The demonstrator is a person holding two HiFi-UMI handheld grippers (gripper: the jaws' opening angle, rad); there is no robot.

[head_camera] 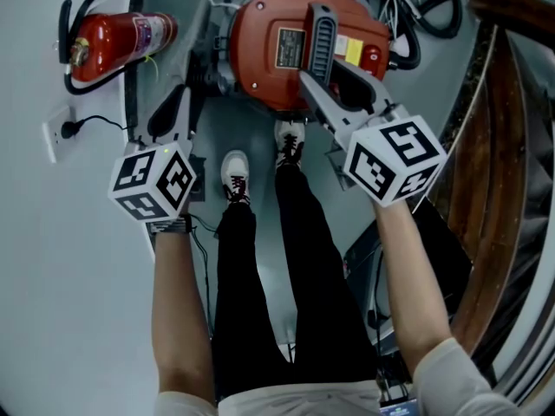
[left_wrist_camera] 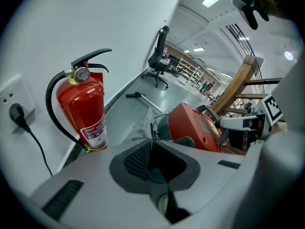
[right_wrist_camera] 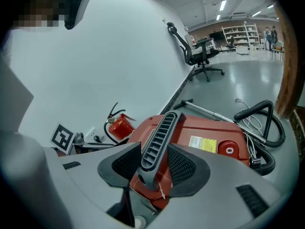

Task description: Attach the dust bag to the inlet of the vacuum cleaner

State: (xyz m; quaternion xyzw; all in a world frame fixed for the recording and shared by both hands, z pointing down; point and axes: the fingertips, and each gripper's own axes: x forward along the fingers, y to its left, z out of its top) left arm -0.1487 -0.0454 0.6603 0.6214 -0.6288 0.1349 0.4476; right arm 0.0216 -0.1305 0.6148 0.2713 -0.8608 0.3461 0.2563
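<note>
- The red vacuum cleaner [head_camera: 257, 50] stands on the floor [head_camera: 264, 271], just past the person's two shoes [head_camera: 234, 173].
- A long grey handle [right_wrist_camera: 159, 137] runs across the top of the vacuum cleaner.
- The right tongs [right_wrist_camera: 153, 162] hold the near end of this handle. One pad sits on each side of it, and the handle fills the gap between them.
- The left tongs [left_wrist_camera: 152, 156] are at the left side of the vacuum cleaner. They are almost shut, pinching a thin dark strip [left_wrist_camera: 153, 137] at the machine's edge. I cannot tell what the strip belongs to.
- A pale grey crumpled thing [left_wrist_camera: 140, 125] lies just past the left tongs, right beside the vacuum cleaner. I cannot tell if it is the dust bag, and the inlet cannot be made out.
- Both tongs point down at a slant, and each has a cube with black and white squares on it.
- A red fire extinguisher [head_camera: 113, 42] stands by the wall, to the far left of the vacuum cleaner and apart from it.
- Nearer on that wall is a white socket [head_camera: 54, 135] with a black plug [head_camera: 71, 128] in it.
- A black hose [right_wrist_camera: 259, 123] curls on the floor at the far right, close to the vacuum cleaner.
- A brown wooden frame [head_camera: 486, 102] stands on the right.
- A black office chair [left_wrist_camera: 159, 56] stands far off by the wall.
</note>
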